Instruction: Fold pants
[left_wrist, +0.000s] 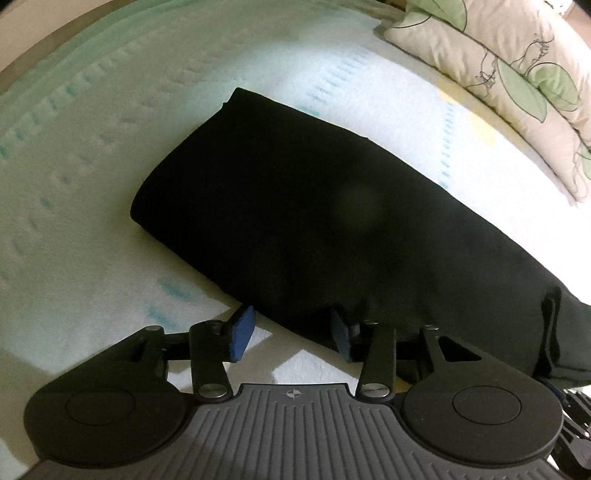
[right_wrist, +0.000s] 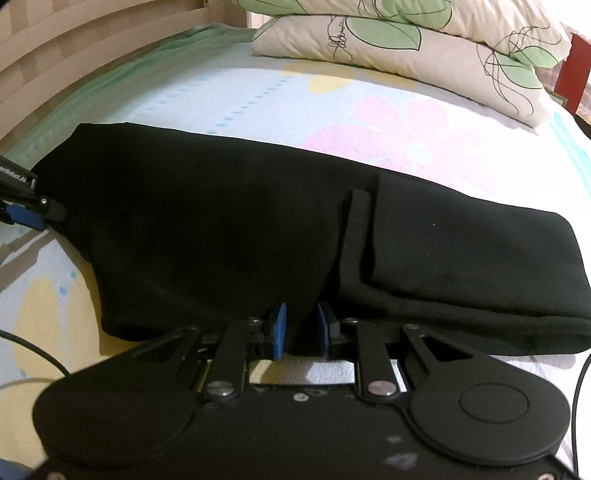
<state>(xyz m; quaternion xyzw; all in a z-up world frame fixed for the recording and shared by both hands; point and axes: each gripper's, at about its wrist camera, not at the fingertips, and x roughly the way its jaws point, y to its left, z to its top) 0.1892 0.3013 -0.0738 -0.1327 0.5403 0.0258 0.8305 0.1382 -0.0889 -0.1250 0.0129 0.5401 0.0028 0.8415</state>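
Black pants (left_wrist: 314, 221) lie folded into a long band across the bed sheet (left_wrist: 92, 184). My left gripper (left_wrist: 291, 334) stands open at the band's near edge: its right pad sits against the cloth, and its left pad (left_wrist: 242, 334) is clear of it over the sheet. In the right wrist view the pants (right_wrist: 221, 240) show a belt loop and an overlapping layer on the right. My right gripper (right_wrist: 302, 330) is shut on a bunch of the pants' near edge, with black cloth filling the gap between its blue pads. At that view's left edge, a blue pad (right_wrist: 22, 217) of the left gripper shows at the end of the band.
Pillows (right_wrist: 406, 44) with a green leaf print lie along the far side of the bed (left_wrist: 517, 74). A wooden bed frame (right_wrist: 55, 55) runs at the back left. Thin black cables (right_wrist: 44, 358) trail over the flower-printed sheet (right_wrist: 388, 122) near me.
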